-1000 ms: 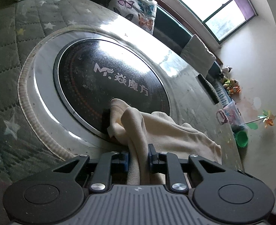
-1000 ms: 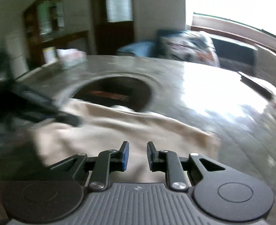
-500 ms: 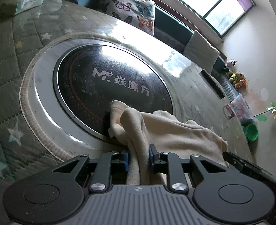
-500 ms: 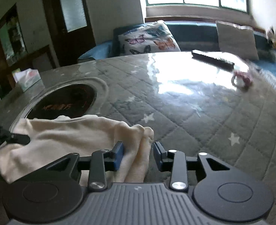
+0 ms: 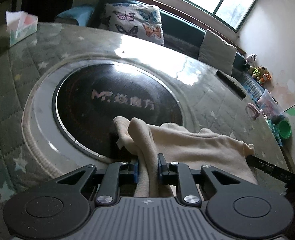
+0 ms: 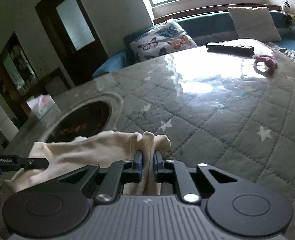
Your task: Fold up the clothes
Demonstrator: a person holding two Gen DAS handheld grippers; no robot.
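A cream garment (image 5: 187,144) lies bunched on the table, partly over the black round cooktop (image 5: 107,100). My left gripper (image 5: 147,168) is shut on a thick fold at its left end. In the right wrist view, my right gripper (image 6: 147,164) is shut on the other bunched end of the cream garment (image 6: 87,150). The cloth stretches between the two grippers. The right gripper's finger shows at the right edge of the left wrist view, and the left gripper's finger at the left edge of the right wrist view.
The table carries a quilted grey star-pattern cover (image 6: 227,124) under clear plastic. A tissue box (image 5: 21,26) stands at the far left, a black remote (image 6: 229,48) and a pink hair tie (image 6: 265,60) at the far right. A couch with cushions (image 5: 135,24) lies beyond.
My right gripper swung onto the garment's right end and closed on it; half a second ago its jaws stood open around the cloth. The left gripper kept its hold and tilted slightly.
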